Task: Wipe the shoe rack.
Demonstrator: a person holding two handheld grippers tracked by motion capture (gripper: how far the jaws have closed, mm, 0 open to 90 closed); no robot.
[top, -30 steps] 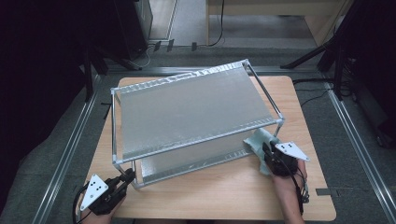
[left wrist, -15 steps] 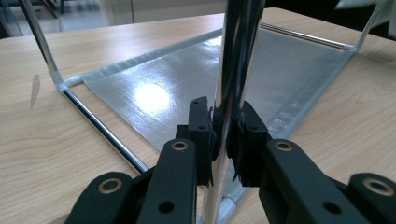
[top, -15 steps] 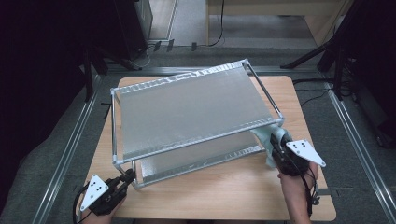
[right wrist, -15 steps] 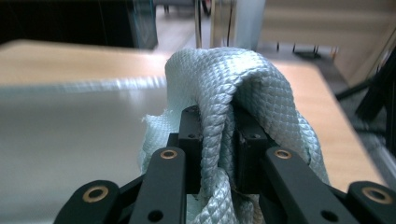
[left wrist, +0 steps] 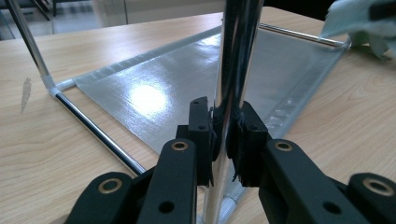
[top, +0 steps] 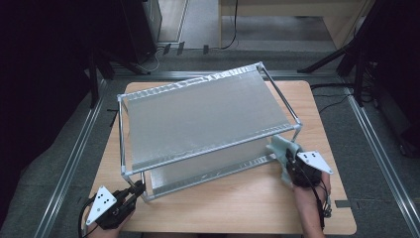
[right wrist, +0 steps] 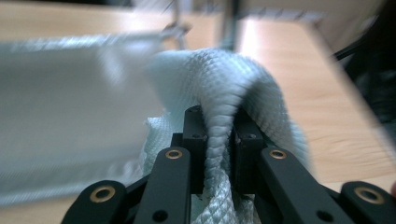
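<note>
Motion blur smears the rack's lower shelf [right wrist: 60, 130] in the right gripper view, and the cloth [right wrist: 219, 84] perhaps hides its corner.

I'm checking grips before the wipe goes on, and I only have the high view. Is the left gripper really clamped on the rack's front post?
Observer: Yes. In the left gripper view the left gripper has both pads pressed on the chrome post.
Operator: And the right one?
Observer: The right gripper pinches a fold of the pale green cloth between its jaws.
Operator: Is the cloth on the lower shelf?
Observer: It sits at the lower shelf far corner; contact is too blurred to tell.
</note>
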